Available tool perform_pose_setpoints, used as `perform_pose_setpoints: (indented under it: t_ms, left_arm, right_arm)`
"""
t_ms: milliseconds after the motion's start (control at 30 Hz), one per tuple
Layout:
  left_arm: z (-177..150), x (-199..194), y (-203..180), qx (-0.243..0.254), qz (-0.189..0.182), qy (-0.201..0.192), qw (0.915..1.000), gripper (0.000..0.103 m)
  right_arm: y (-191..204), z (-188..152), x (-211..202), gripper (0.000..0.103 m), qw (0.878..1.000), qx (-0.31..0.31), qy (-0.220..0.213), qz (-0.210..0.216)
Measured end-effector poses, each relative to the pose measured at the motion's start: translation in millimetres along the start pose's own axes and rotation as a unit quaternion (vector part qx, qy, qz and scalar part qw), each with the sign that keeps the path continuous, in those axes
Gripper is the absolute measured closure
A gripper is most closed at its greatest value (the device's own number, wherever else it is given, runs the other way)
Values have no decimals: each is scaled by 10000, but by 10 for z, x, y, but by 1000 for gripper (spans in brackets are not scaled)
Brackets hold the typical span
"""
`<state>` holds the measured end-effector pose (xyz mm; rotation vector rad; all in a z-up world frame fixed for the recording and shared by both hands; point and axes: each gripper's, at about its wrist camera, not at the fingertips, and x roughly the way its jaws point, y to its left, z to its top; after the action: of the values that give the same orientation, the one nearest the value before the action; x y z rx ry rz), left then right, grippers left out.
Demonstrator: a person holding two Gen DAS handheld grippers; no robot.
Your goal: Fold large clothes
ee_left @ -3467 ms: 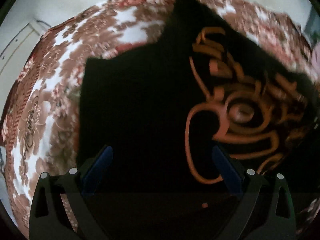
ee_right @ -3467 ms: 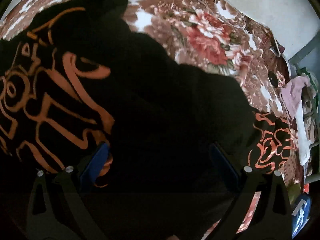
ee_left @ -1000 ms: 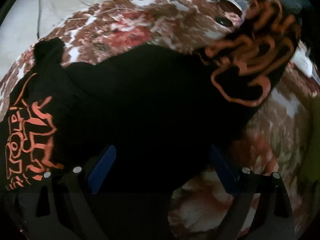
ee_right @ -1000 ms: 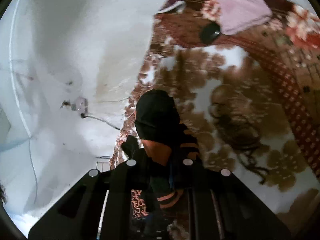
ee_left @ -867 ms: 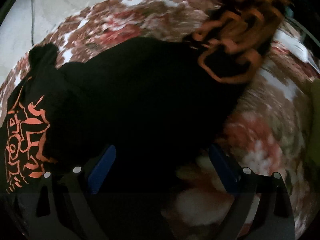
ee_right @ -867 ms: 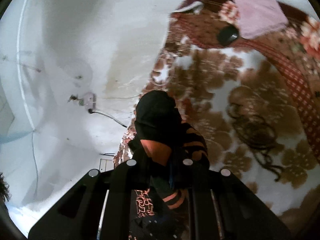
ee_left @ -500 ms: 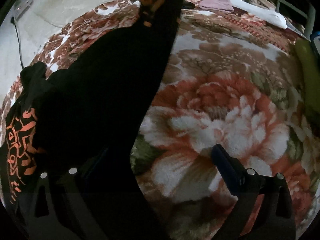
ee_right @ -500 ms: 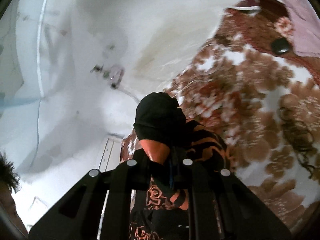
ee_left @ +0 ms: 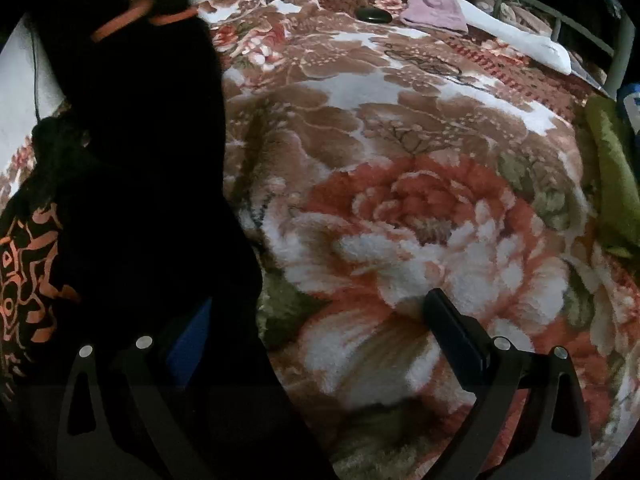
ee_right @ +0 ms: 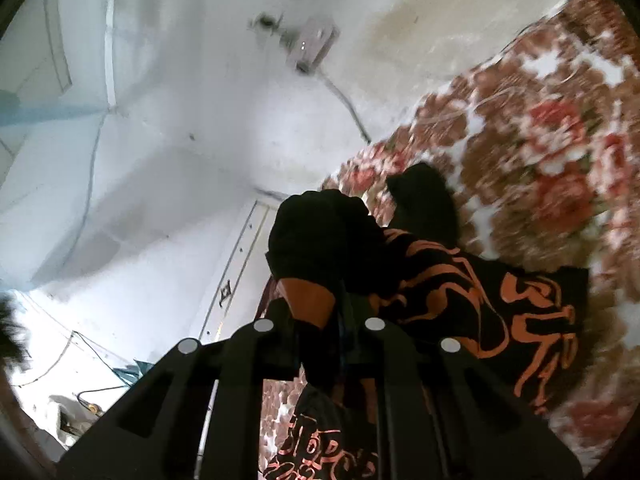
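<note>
A bed under a floral blanket [ee_left: 400,208] in brown, red and white fills the left wrist view, with a white wall [ee_right: 168,128] behind it in the right wrist view. On the far side of the blanket lie a pink cloth [ee_left: 434,10], a small dark oval thing [ee_left: 374,15] just beside it and a white roll [ee_left: 520,38]; a green cloth [ee_left: 612,184] lies along the blanket's right edge, near a metal rail [ee_left: 620,52].

The garment [ee_left: 152,184], black with orange print, takes up the left part of the left wrist view. Part of it lies on the blanket, and part rises off it as a dark sheet toward the top left corner. Its lower edge drapes over the left finger of the left tongs [ee_left: 316,320], hiding most of the blue pad.

The left tongs stand wide apart over the blanket, pressing on nothing; the right finger [ee_left: 452,332] hangs above the big red flower.

The right tongs [ee_right: 320,320] are closed tight on a bunched fold of the garment [ee_right: 320,236], held up in front of the wall. From the grip, the printed cloth hangs down and to the right toward the blanket [ee_right: 552,128], which is blurred in that view. A wall socket [ee_right: 312,44] with a cable sits above the bunched fold.
</note>
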<state>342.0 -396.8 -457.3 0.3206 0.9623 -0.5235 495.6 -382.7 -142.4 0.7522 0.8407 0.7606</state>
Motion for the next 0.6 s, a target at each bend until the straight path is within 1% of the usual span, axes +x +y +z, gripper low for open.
perform_pose_setpoints:
  t_ms: [67,100,133,200,233,267,333,400,433,467,533,600]
  left_arm:
    - [15,1,16,-18,-76,43,10000,6]
    - [22,9,17,8,-94,87,9999,6]
    - [28,21,6,61,-89,128,9999,6]
    - [29,44,-52,336,8,220,9992,6]
    - [21,42,-77,473,55,228,9986,5]
    - [19,46,-105,608,93,241,9978,5]
    - [27,46,-84,592,32,291,9978,5]
    - [42,55,-45,518,-56,379,9979,5]
    - [36,56,-47,572,-45,406,9975,5]
    - [27,57,-74,722,7,436,9964,5]
    - [7,64,-97,914,50,439,9948,5]
    - [3,63,-69,884,-32,418,9952,5]
  right_arm:
    - [131,-126,433,90,9998,-70,154,-109]
    - [192,-199,639,90,9993,-198,194,-263]
    - [272,-295,895,90,9973,-468,258,-513]
    - [347,-476,1302,90,9918,-843,394,-877]
    - [356,-605,1562,90,9888,-931,542,-1032]
    - [352,-707,1737,90,9865,-994,637,-1136]
    - [349,-980,2180,90,9785,-1191,892,-1428]
    - [288,-1192,2490,90,9700,-1416,1068,-1662]
    - [252,-1327,2677,90,9635,-1582,1182,-1810]
    - [191,-1419,2806,90,9603,-1623,1273,-1880]
    - [17,-1662,3075,90,9573,-1436,1553,-1972]
    - [-81,-1798,3224,90,9528,-1396,1696,-2096]
